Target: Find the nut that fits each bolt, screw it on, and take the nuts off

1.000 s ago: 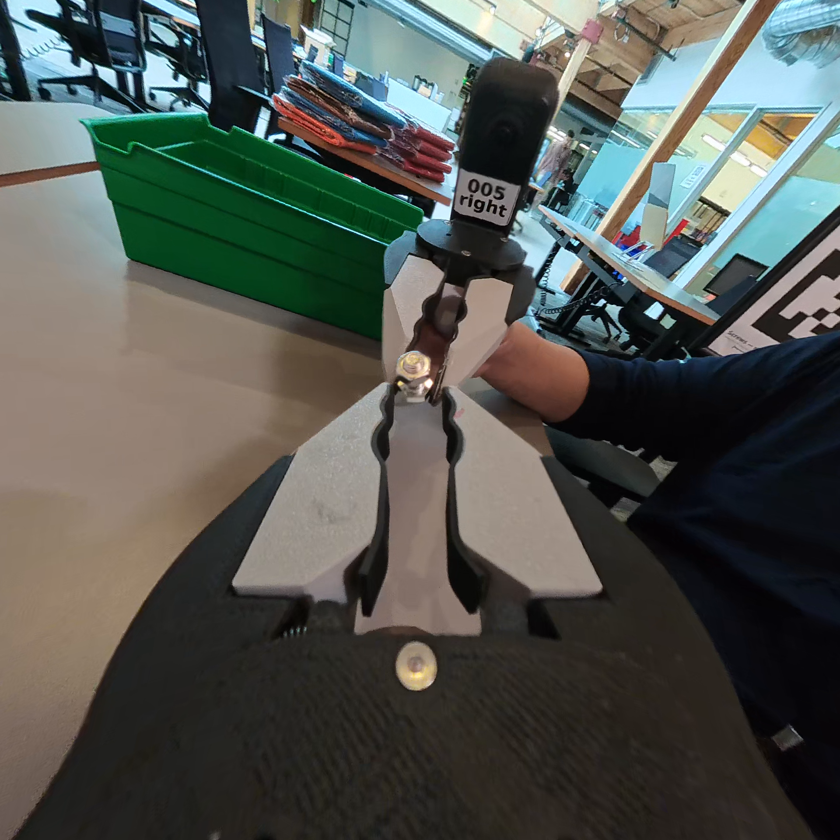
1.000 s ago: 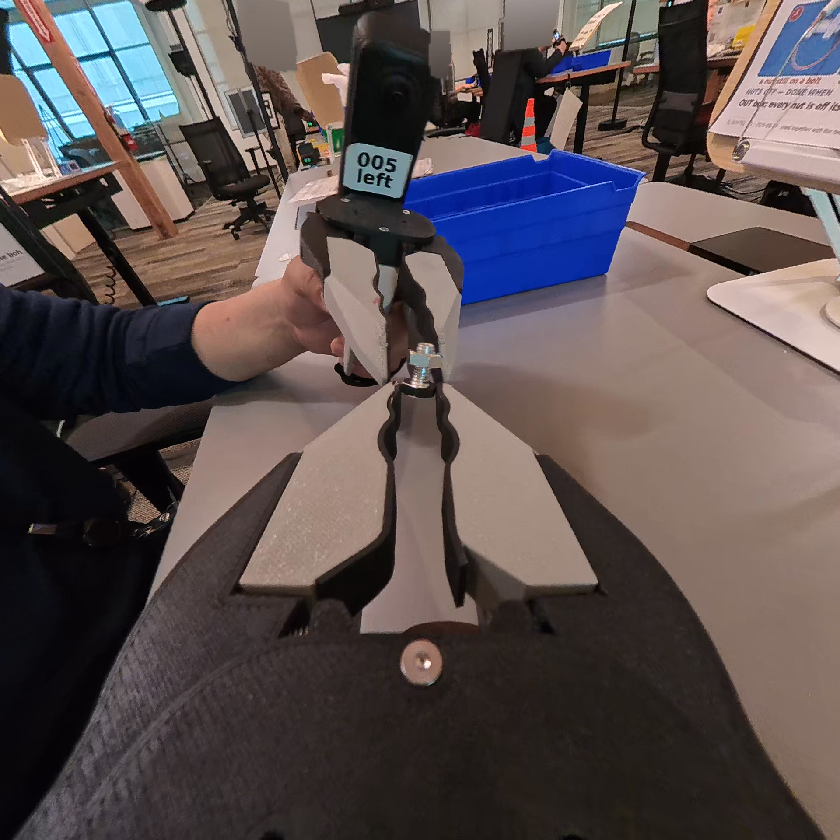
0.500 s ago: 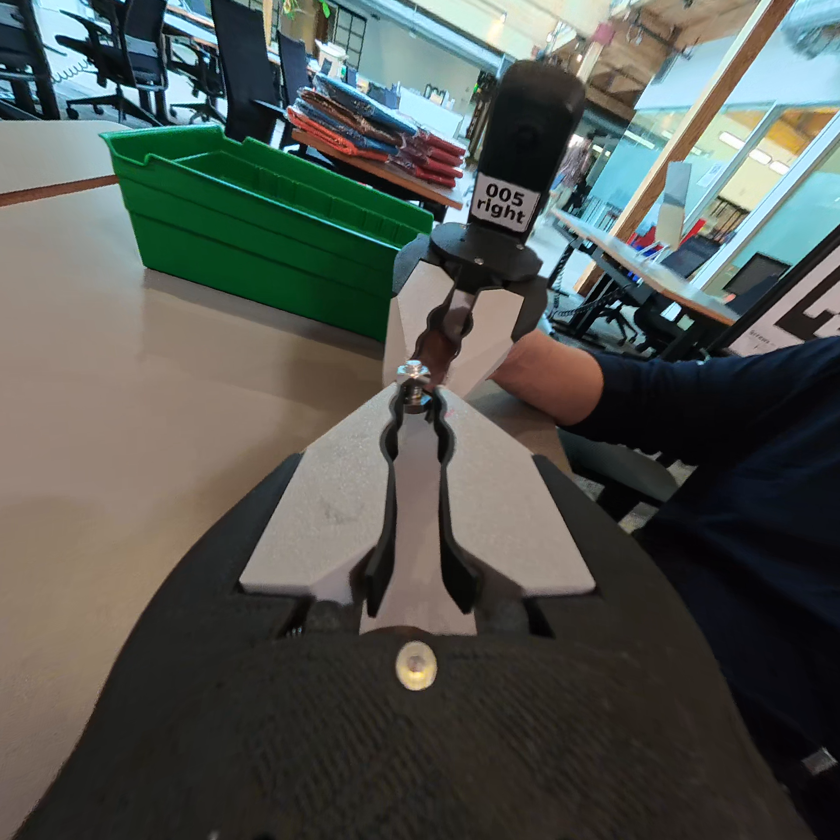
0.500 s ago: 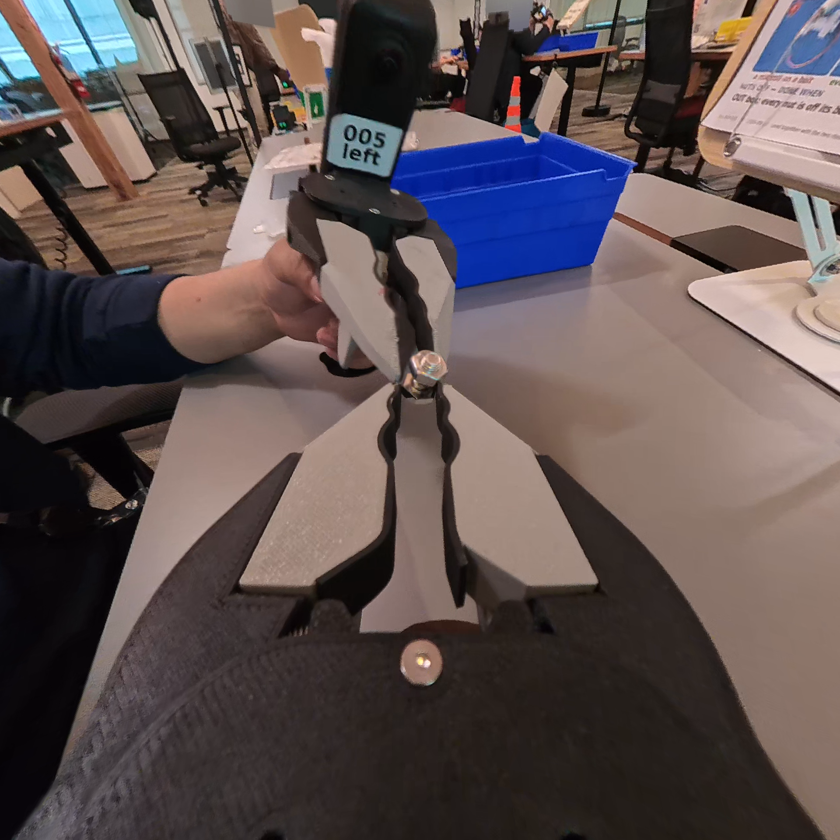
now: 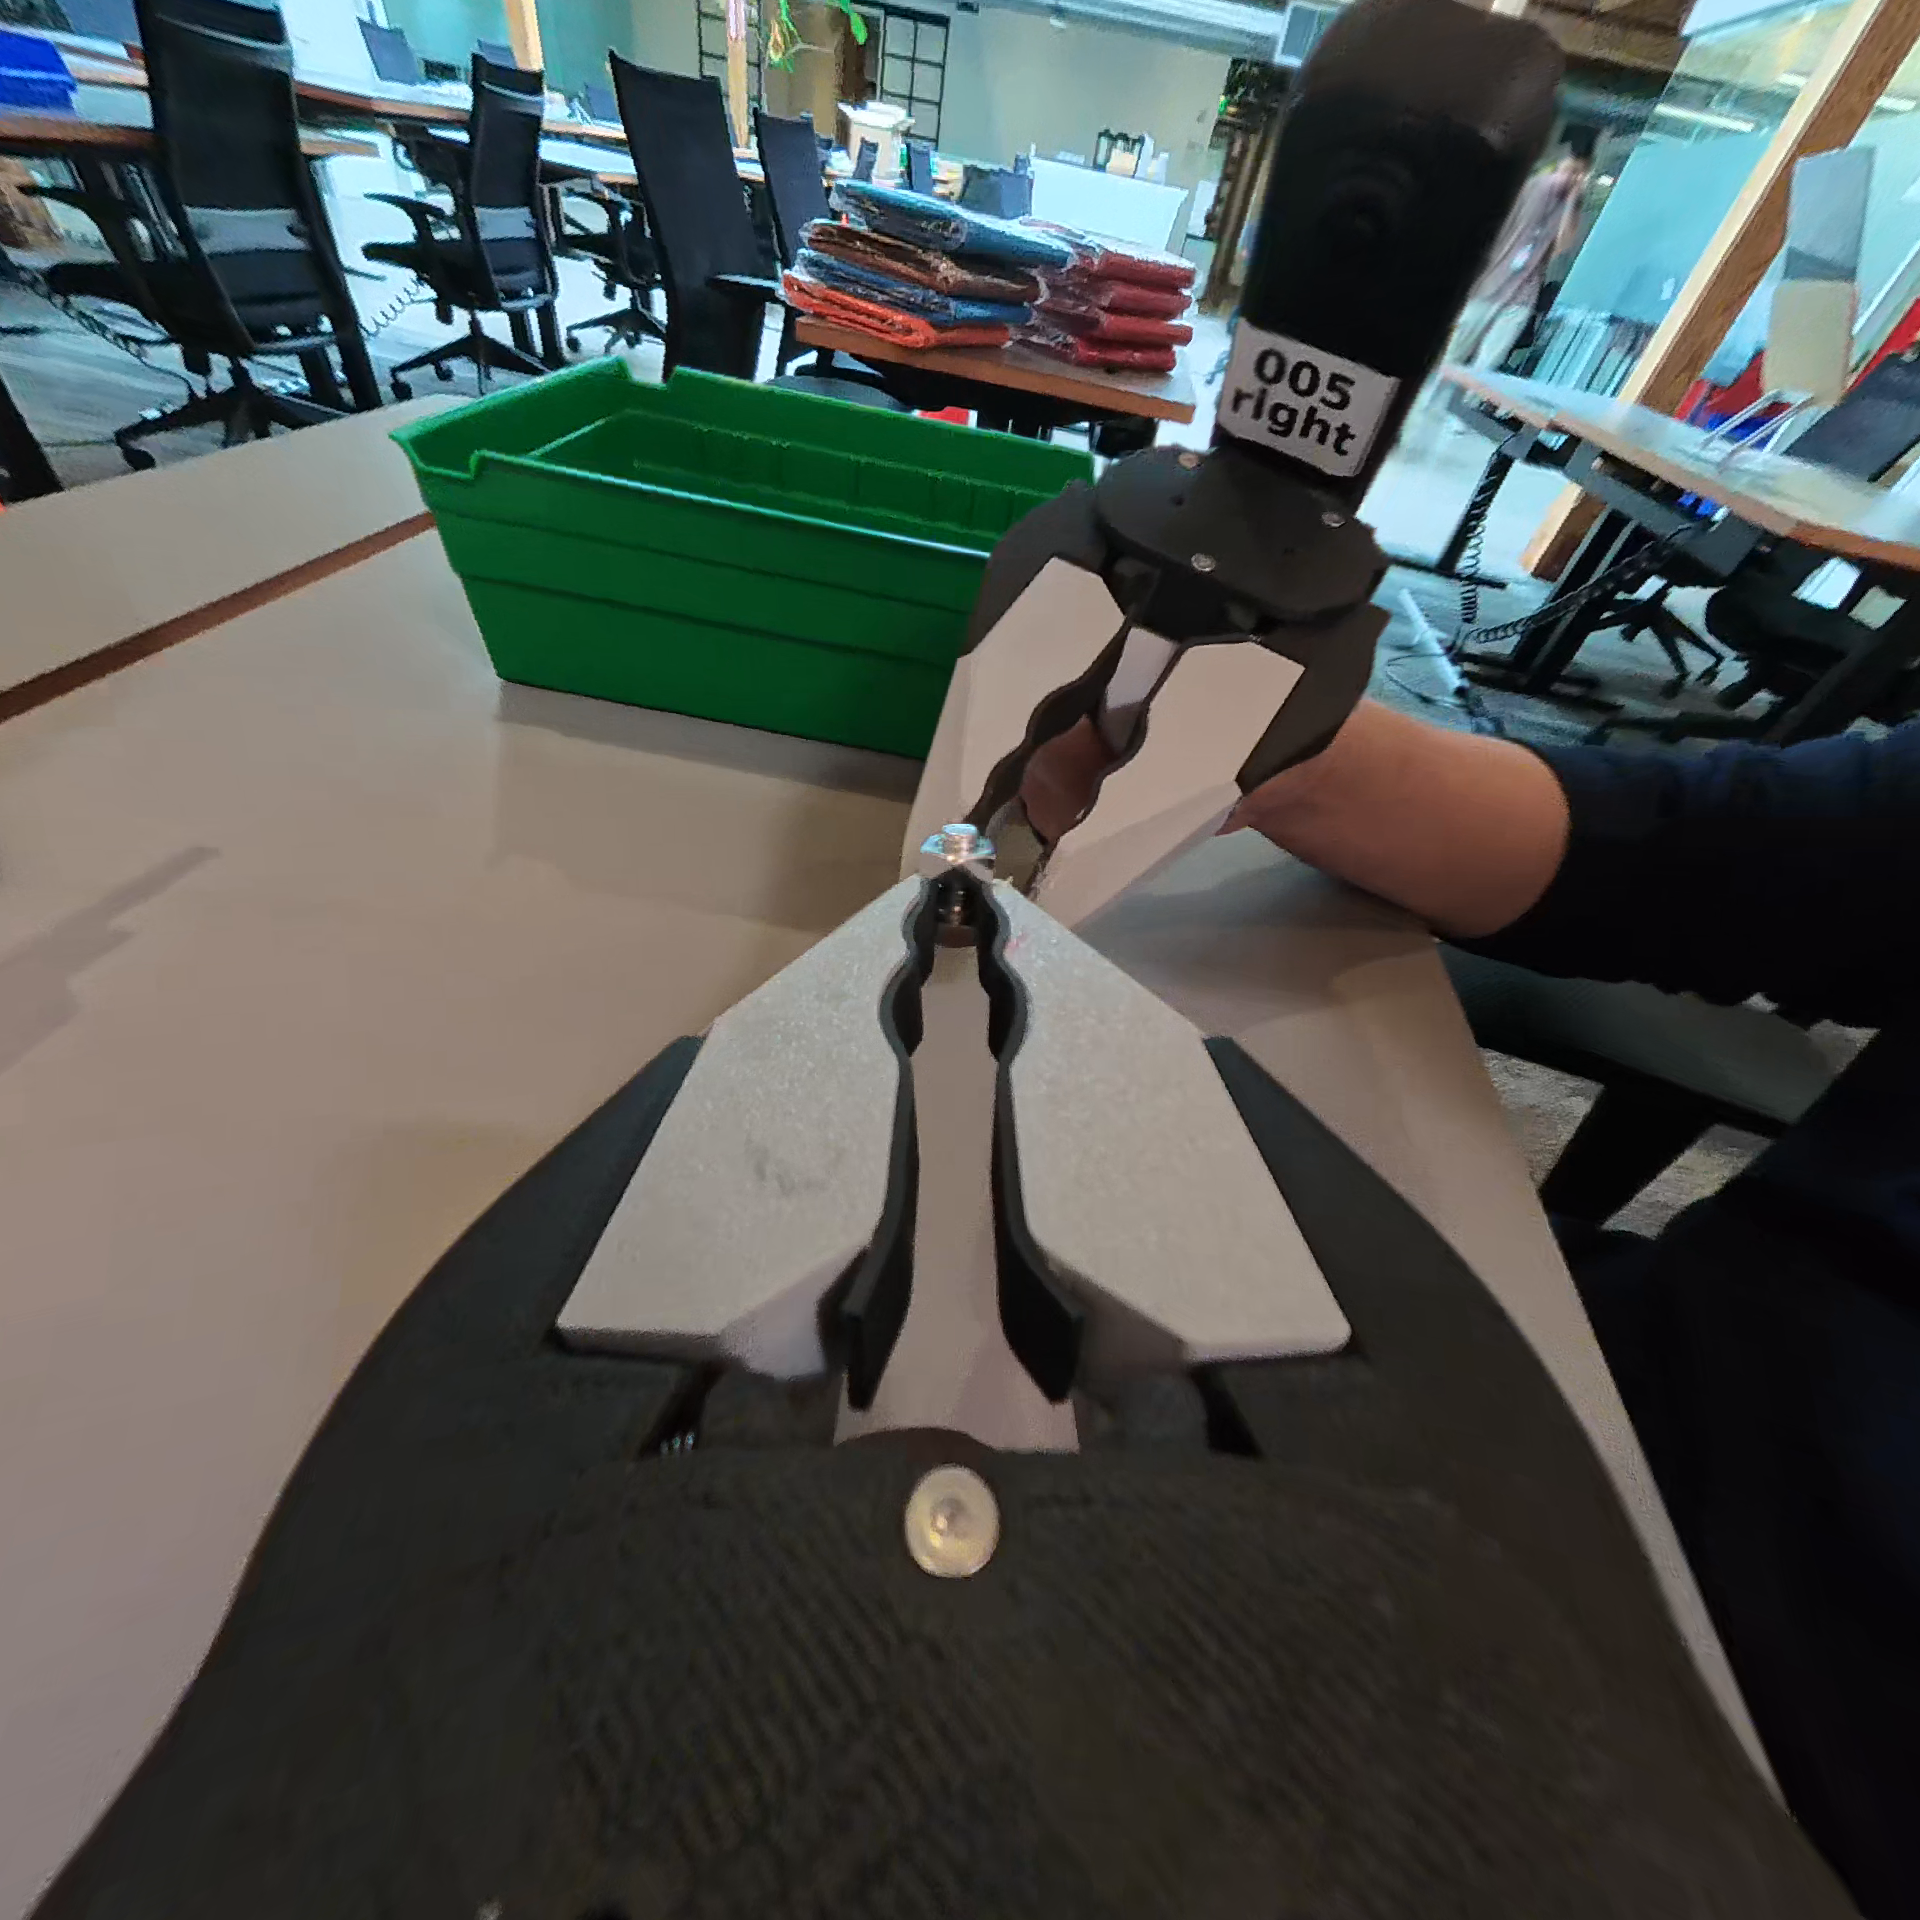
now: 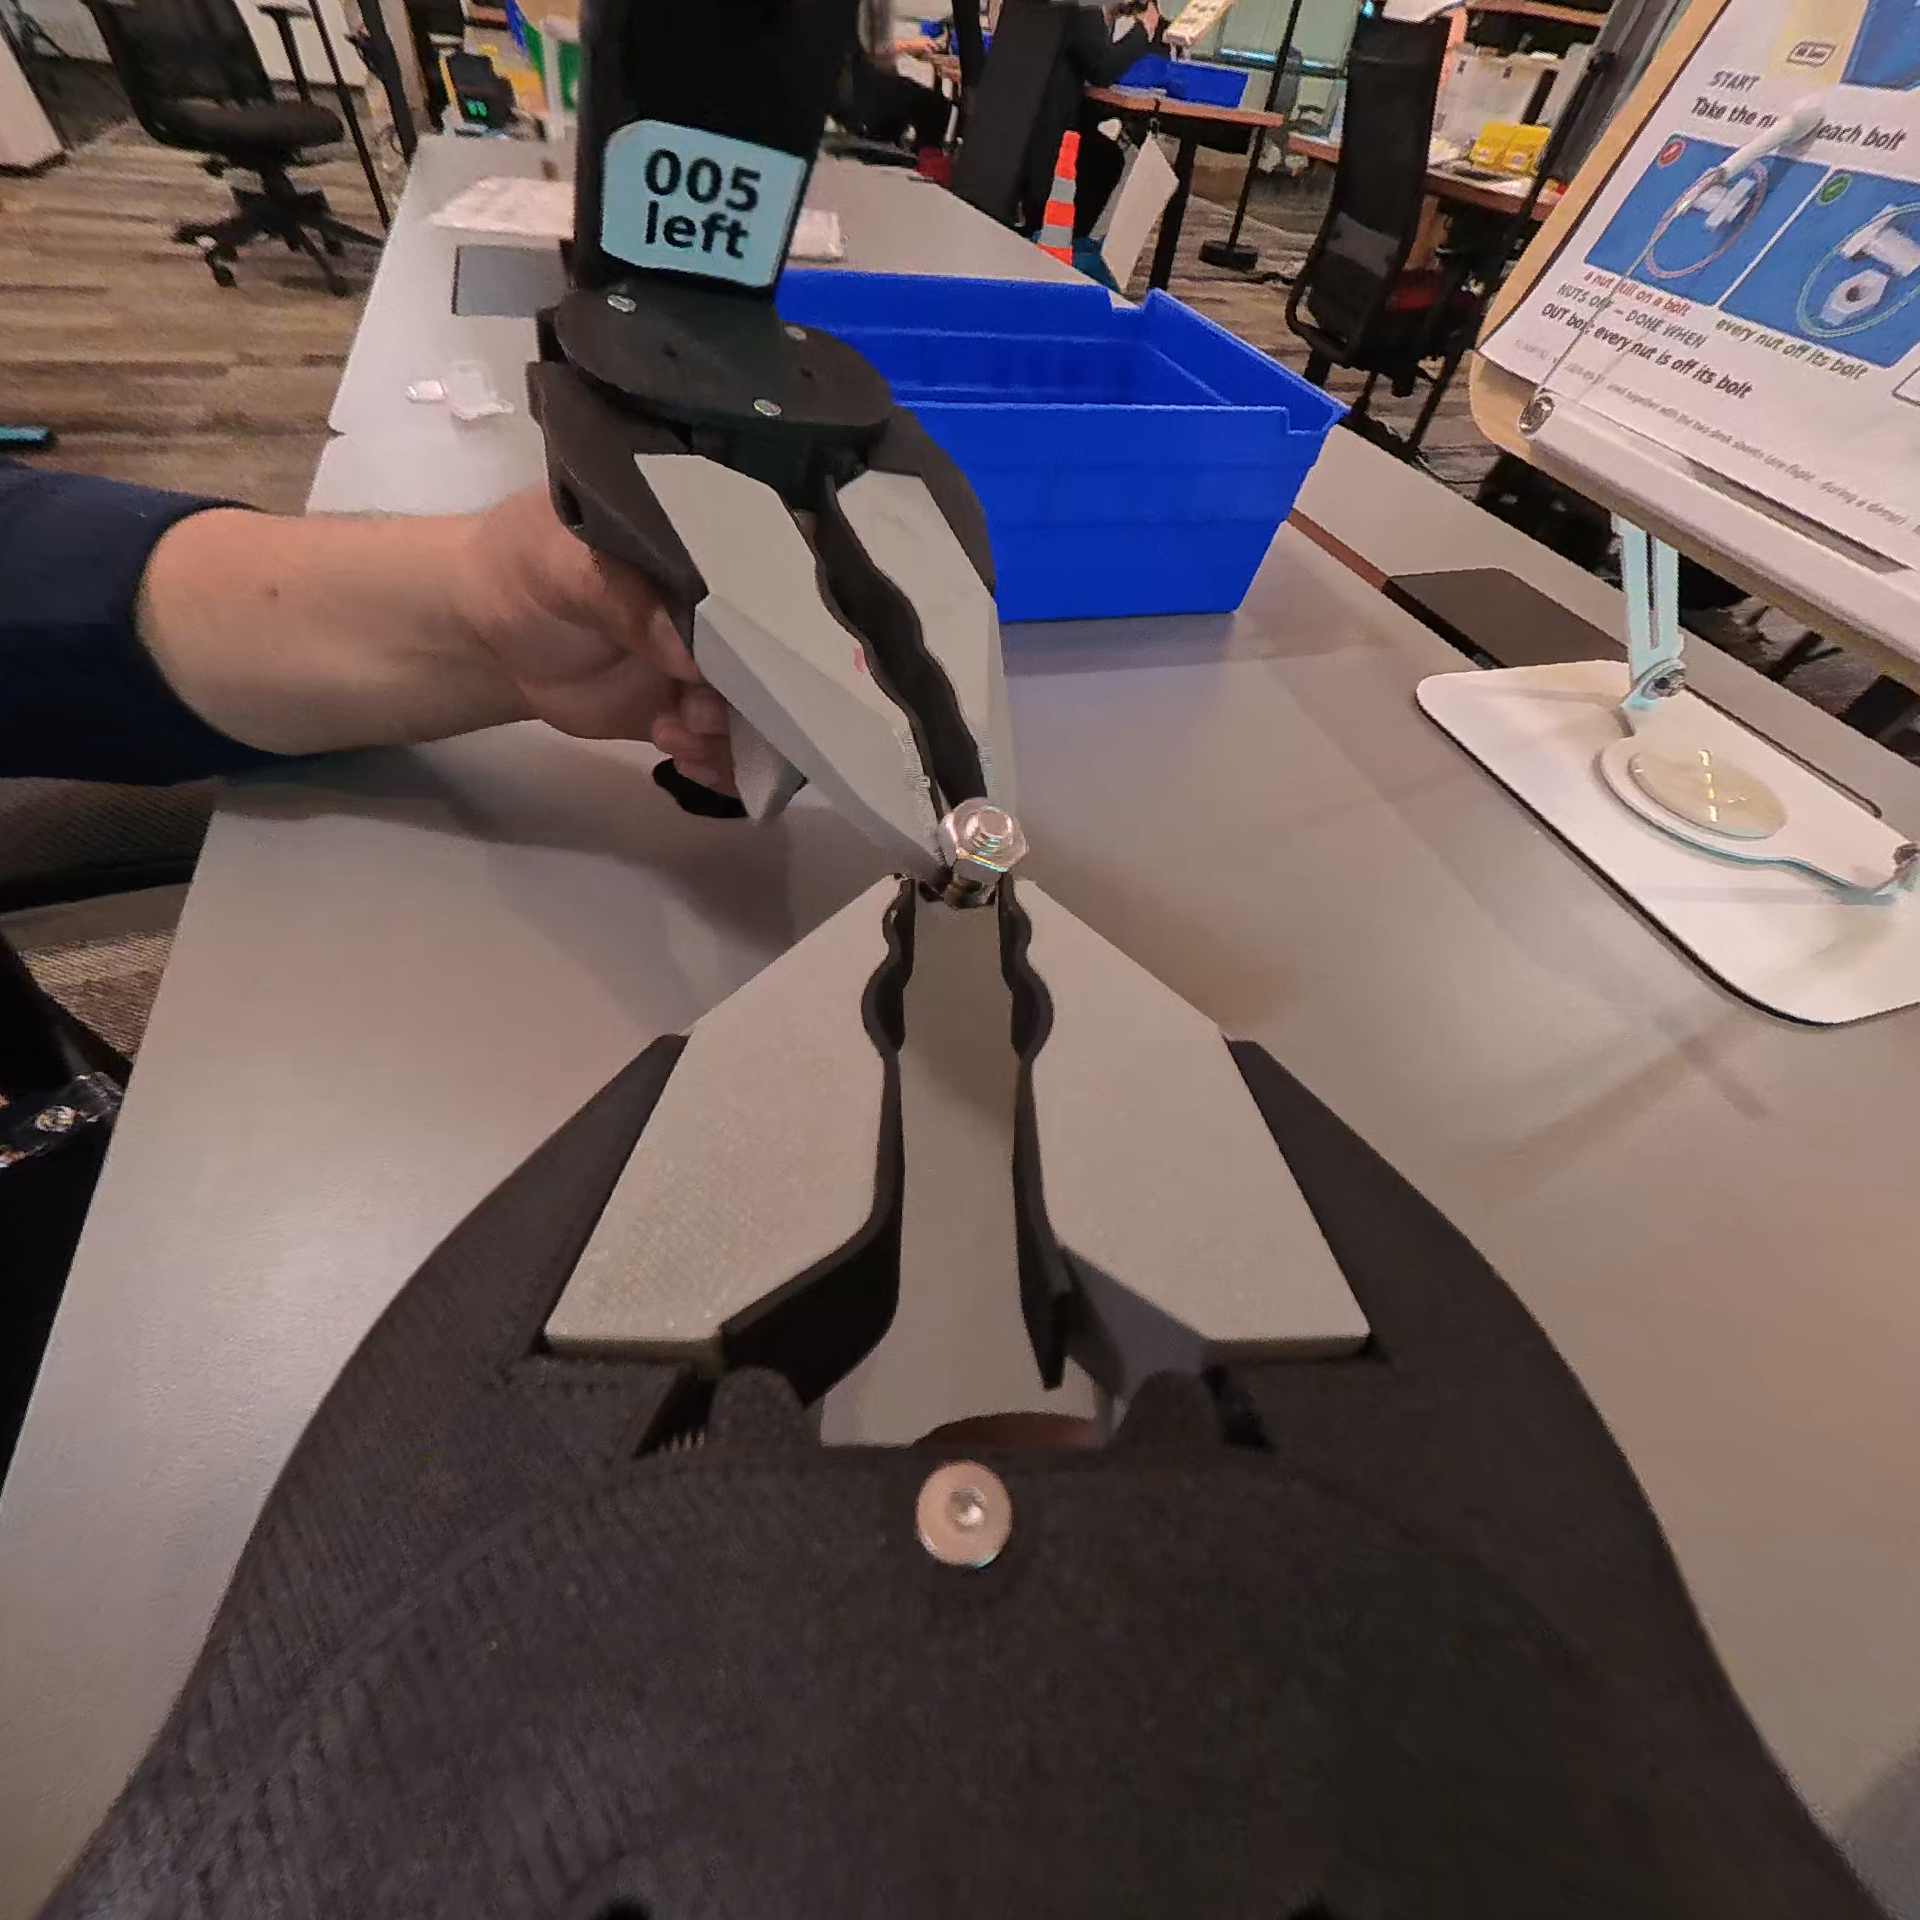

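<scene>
A silver bolt with a hex nut (image 5: 961, 847) near its top end stands roughly upright between the two grippers, above the grey table (image 5: 312, 935). My left gripper (image 5: 952, 914) is shut on the bolt shaft just under the nut. My right gripper (image 6: 954, 896) meets it from the other side, its pads closed around the lower shaft below the nut (image 6: 982, 831). The part it grips is hidden. In the left wrist view the right gripper (image 5: 1023, 868) leans in from the upper right. In the right wrist view the left gripper (image 6: 951, 816) leans in from the upper left.
A green bin (image 5: 727, 582) stands on the table behind the left gripper's reach. A blue bin (image 6: 1091, 468) stands behind the right's. A picture sheet on a white stand (image 6: 1662, 831) is at the right. A person's forearms (image 6: 364, 623) hold both grippers near the table edge. Both grippers' tips are close together, under 4 cm apart.
Both grippers have turned about the bolt: each now leans sideways in the other's view. The bolt and nut stay held between them at the same spot.
</scene>
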A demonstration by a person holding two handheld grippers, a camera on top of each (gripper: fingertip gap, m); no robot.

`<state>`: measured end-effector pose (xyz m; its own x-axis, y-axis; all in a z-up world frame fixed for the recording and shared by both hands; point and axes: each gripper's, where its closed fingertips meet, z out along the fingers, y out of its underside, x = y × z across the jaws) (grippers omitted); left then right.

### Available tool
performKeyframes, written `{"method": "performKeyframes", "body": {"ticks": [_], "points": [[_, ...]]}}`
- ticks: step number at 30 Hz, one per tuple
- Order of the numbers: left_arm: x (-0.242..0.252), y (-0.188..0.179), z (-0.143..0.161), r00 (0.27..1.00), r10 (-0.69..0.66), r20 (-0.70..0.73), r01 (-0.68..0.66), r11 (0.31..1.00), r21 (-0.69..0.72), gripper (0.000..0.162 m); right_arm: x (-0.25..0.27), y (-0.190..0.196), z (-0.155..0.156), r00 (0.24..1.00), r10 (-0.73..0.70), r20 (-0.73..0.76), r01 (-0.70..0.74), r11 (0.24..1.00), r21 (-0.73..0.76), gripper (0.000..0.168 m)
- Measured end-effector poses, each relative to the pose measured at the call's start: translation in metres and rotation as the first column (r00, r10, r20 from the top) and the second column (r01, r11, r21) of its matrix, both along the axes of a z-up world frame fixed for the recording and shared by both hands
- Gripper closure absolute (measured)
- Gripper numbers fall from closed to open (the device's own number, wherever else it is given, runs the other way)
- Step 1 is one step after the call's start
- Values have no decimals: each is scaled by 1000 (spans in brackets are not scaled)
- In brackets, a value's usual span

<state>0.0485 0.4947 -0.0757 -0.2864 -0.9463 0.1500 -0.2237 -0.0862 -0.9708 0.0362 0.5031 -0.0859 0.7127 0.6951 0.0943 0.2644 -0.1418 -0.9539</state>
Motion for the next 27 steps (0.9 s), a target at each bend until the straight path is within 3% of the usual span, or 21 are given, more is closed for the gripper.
{"method": "performKeyframes", "body": {"ticks": [10, 16, 27], "points": [[-11, 0, 20, 996, -51, 68, 58, 993, -99, 157, 8, -7, 27, 971, 54, -234, -58, 998, -11, 149], [-10, -10, 14, 995, -90, 41, 92, 993, -67, 157, 6, -13, 42, 915, 113, -387, -131, 991, -22, 150], [-9, -19, 15, 991, -129, 47, 132, 988, -80, 157, -7, -17, 33, 920, 160, -357, -187, 981, -43, 157]]}}
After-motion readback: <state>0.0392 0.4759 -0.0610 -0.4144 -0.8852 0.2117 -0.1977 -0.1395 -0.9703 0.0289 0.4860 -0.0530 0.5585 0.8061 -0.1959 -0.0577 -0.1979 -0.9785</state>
